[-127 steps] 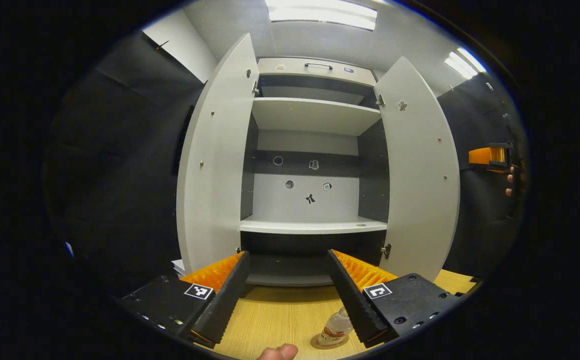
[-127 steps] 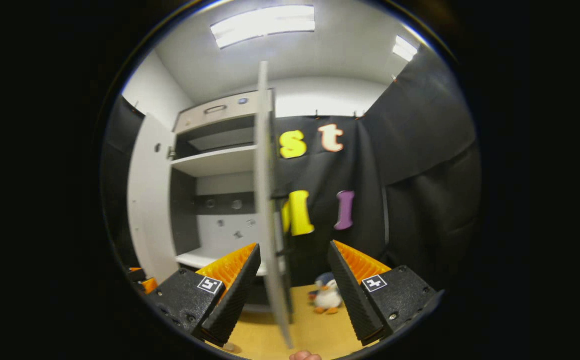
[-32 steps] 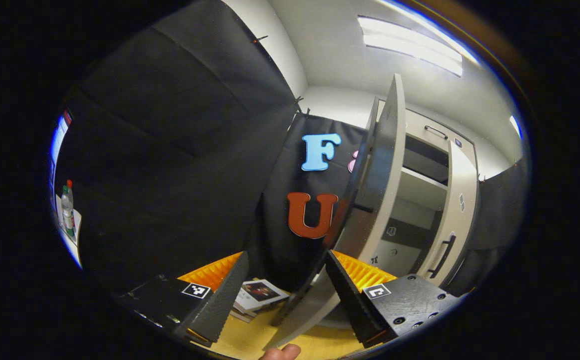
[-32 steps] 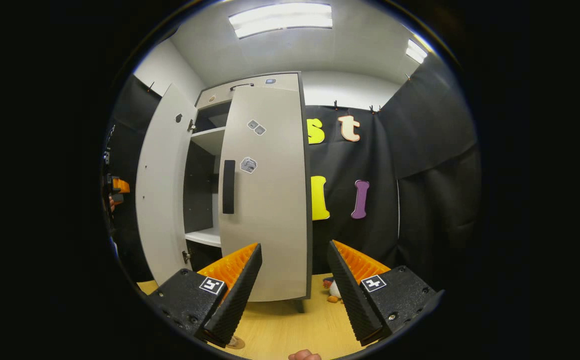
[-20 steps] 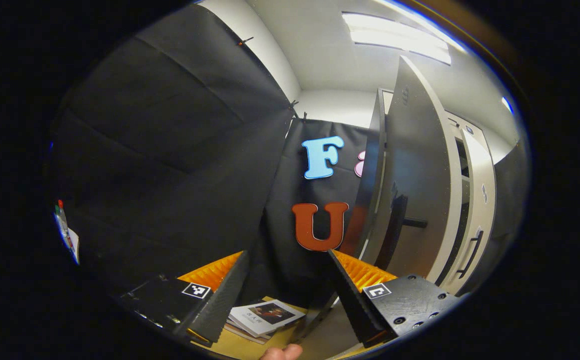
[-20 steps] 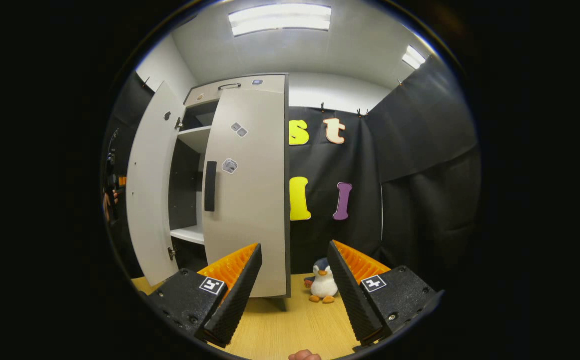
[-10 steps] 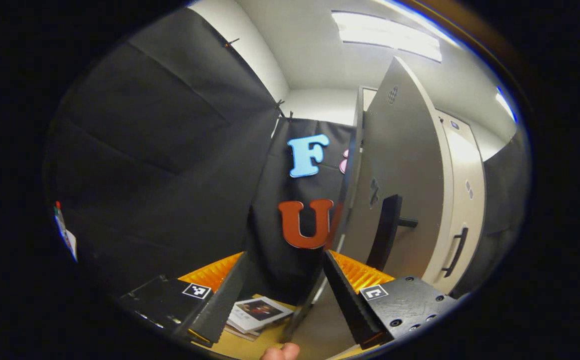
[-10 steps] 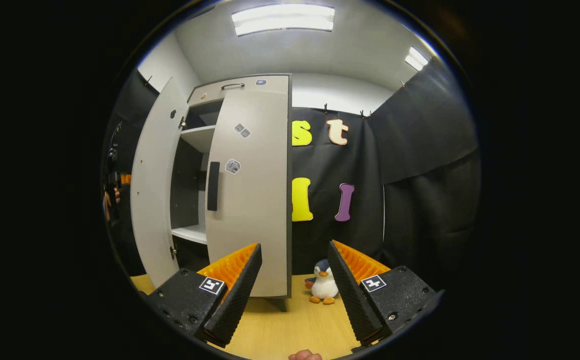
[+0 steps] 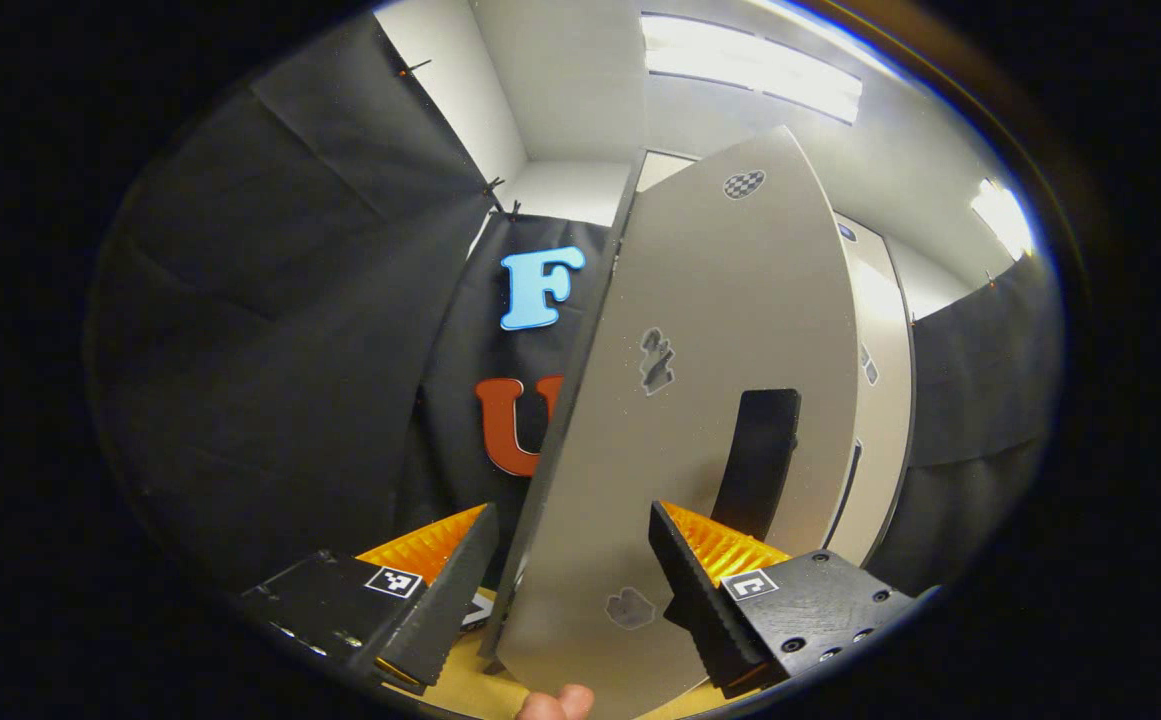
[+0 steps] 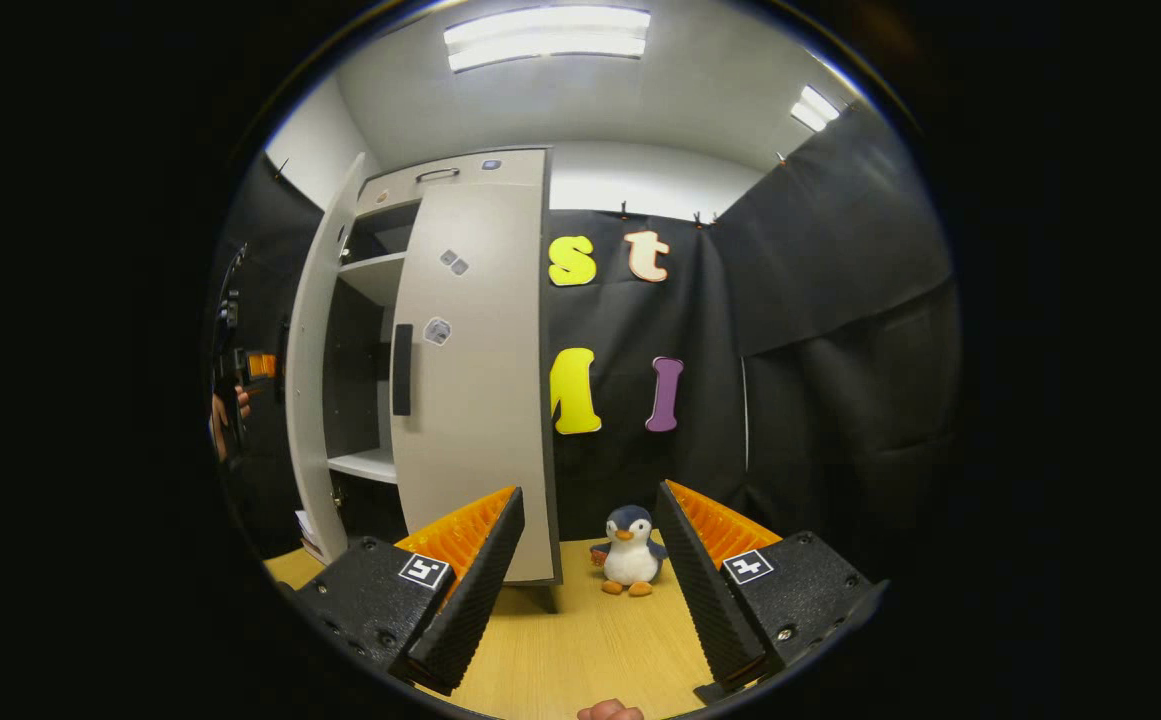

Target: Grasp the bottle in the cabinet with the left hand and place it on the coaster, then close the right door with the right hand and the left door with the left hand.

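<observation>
L. gripper view: left claw [image 9: 560,590] spread, nothing pinched; the left door [image 9: 700,420] stands close in front, its outer face toward the camera and its lower edge between the fingers; whether a finger touches it cannot be told; dark handle [image 9: 758,460] just above the right finger [image 9: 700,590]; stickers on the panel; printed matter [image 9: 480,605] on the worktop [image 9: 460,695] behind the door edge. R. gripper view: right claw [image 10: 580,590] spread, empty, above the worktop, well apart from the cabinet [image 10: 420,360]; right door [image 10: 475,380] shut flat; left door partly ajar, shelves visible in the gap; toy penguin [image 10: 628,550] beside the cabinet base; bottle and coaster hidden.
</observation>
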`<state>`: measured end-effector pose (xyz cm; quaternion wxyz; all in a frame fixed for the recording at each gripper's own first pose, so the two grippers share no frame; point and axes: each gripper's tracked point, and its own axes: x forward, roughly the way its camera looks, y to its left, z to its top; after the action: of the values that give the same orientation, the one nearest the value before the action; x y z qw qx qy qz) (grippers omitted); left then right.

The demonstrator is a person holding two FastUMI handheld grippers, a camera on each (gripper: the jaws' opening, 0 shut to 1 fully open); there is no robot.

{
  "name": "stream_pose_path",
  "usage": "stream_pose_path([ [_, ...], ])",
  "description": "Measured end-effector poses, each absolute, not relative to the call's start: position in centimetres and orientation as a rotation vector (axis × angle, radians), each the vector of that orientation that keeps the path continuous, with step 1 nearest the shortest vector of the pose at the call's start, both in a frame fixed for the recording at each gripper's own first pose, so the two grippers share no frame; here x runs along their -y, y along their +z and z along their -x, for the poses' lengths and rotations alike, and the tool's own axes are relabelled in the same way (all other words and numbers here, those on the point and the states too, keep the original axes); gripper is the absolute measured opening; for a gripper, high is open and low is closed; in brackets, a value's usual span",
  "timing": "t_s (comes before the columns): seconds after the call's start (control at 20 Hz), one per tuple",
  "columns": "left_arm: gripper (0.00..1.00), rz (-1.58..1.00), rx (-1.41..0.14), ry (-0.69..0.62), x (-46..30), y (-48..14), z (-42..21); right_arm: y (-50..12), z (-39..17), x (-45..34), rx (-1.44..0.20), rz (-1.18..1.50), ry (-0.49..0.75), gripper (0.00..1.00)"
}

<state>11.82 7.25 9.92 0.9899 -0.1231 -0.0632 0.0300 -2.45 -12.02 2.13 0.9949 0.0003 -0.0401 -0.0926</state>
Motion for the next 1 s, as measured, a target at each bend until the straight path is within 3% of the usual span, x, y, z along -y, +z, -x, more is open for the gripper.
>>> stream_pose_path([
  [0.1, 0.99, 0.248, 0.118, 0.029, -5.6, 9.8, -12.5, 2.0, 2.9, 12.9, 0.080, -0.012, -0.210, 0.82],
  [0.5, 0.99, 0.212, 0.159, 0.045, -5.8, 11.1, -12.0, 2.2, 4.7, 14.4, 0.072, -0.022, -0.251, 0.82],
  [0.6, 0.99, 0.216, 0.156, 0.032, -5.7, 11.3, -11.0, 1.8, 4.4, 13.7, 0.059, -0.035, -0.232, 0.82],
  [0.65, 0.95, 0.209, 0.157, 0.034, -5.7, 11.4, -10.4, 1.6, 4.1, 13.3, 0.052, -0.039, -0.217, 0.82],
  [0.7, 0.99, 0.192, 0.158, 0.042, -5.8, 11.4, -9.7, 1.5, 3.7, 12.8, 0.047, -0.043, -0.202, 0.82],
  [0.85, 0.99, 0.138, 0.155, 0.041, -5.4, 11.4, -7.5, 1.2, 2.1, 10.9, 0.019, -0.052, -0.146, 0.82],
  [0.9, 0.90, 0.131, 0.149, 0.038, -5.1, 11.0, -6.8, 1.4, 1.7, 10.3, 0.023, -0.051, -0.130, 0.82],
  [0.95, 0.99, 0.123, 0.141, 0.038, -4.8, 10.6, -6.1, 1.5, 1.3, 9.6, 0.025, -0.049, -0.113, 0.82],
  [1.0, 0.99, 0.113, 0.136, 0.045, -4.7, 10.1, -5.3, 1.4, 0.9, 8.7, 0.024, -0.049, -0.091, 0.82],
])
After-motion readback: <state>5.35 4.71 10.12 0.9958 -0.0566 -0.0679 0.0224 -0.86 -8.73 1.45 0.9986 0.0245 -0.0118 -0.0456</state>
